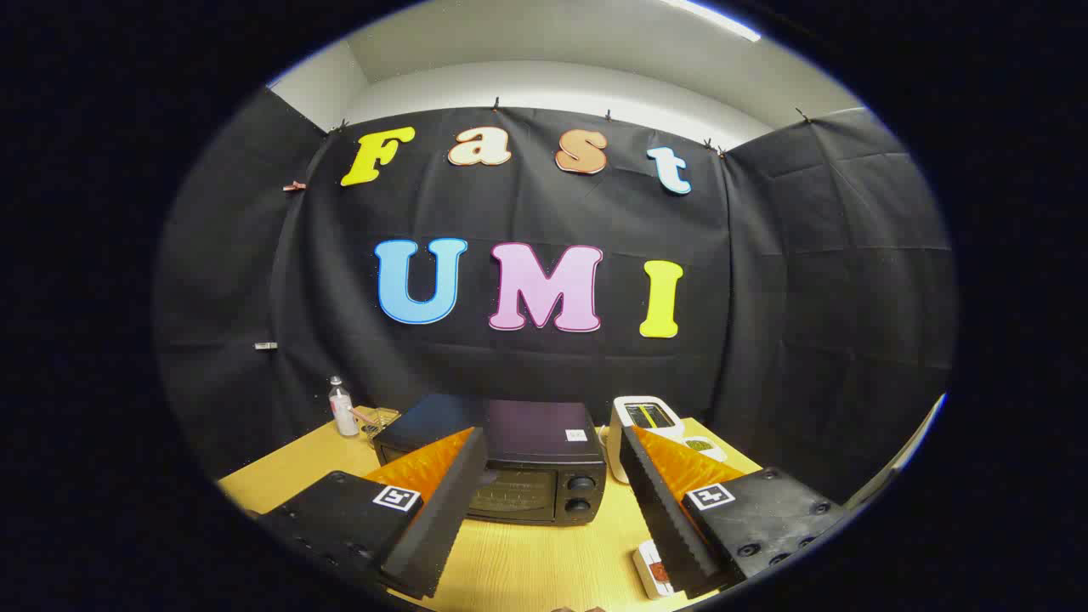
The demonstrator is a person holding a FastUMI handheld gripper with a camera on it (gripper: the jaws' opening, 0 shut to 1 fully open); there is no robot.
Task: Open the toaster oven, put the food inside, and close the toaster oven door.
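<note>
Recording booth, black cloth walls (807,280), wooden table (527,561)

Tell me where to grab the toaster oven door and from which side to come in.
Grip the top edge of the toaster oven door, coming from the front and slightly above. The door faces the open gripper, stands shut and upright, and looks bottom-hinged. A handle cannot be made out; the fingers partly hide that edge.

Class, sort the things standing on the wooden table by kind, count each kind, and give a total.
Toaster ovens: 1, door closed
White toasters: 1
Bottles: 1
White plates: 1
Small boxes: 1, beside the tool, which is open with nothing between its fingers
Total: 5
</note>
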